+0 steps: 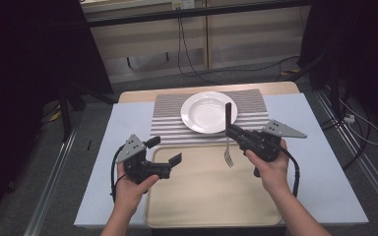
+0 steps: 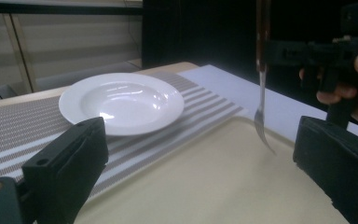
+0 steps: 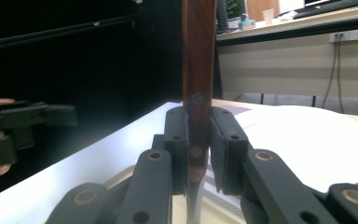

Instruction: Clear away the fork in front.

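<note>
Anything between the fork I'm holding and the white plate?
Nothing visible. The right gripper holds the fork upright, tines down, above the tray's far edge, and the plate lies empty on the striped mat just beyond. The left gripper is off to the side, open.

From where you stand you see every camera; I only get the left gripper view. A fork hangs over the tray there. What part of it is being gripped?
Observer: The right gripper has its jaws shut on the fork at its dark wooden handle, low down near where the metal starts.
Operator: Is the fork upright?
Observer: Roughly, yes. In the high view the handle points up and the tines hang down over the tray.
Operator: And the gripper I'm riding on, is it holding anything?
Observer: No. From above, the left gripper has its jaws open with nothing between them, above the tray's near left corner.
</note>
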